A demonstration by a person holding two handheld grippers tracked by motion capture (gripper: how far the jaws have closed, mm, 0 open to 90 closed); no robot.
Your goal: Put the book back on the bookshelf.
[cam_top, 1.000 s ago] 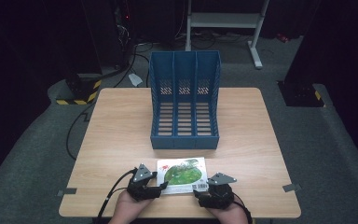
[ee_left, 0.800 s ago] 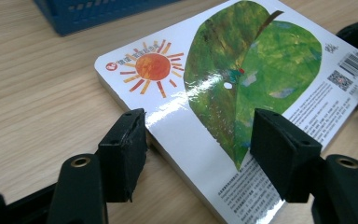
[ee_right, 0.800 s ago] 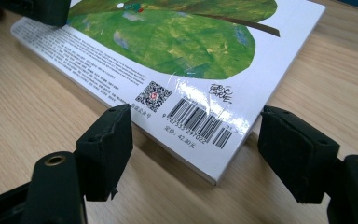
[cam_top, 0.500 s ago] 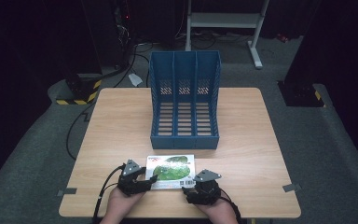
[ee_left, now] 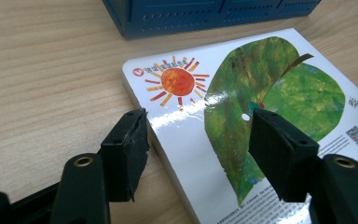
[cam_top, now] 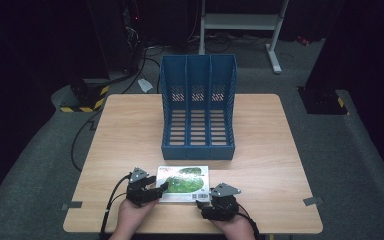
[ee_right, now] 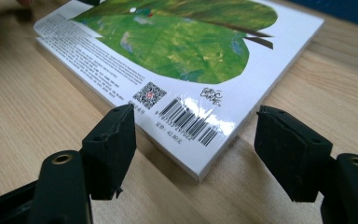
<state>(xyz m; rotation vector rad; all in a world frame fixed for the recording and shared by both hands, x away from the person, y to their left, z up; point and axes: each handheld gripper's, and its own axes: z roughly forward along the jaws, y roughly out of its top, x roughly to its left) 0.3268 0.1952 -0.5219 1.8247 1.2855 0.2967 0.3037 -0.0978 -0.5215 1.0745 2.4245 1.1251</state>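
A glossy board book (cam_top: 184, 183) lies flat on the pale wood-grain table (cam_top: 260, 150), back cover up, between two hand-held grippers at the near edge. Its cover shows a painted green leaf, an orange sun and a barcode, with light glaring off the laminate; the corners are rounded and the page block is thick and white.

The left gripper (ee_left: 196, 140) has its blunt black jaws spread across the book's left edge, one jaw over the bare wood beside it, the other above the leaf. Whether that jaw rests on the cover is hard to judge.

The right gripper (ee_right: 193, 147) is also spread, and the book's barcode corner points into the gap between its jaws, neither of which presses on it. Their rubbery pads look chipped at the edges.

Beyond both grippers, just past the book's far edge, stands a blue plastic file rack (cam_top: 198, 107) with three slotted compartments and perforated walls.
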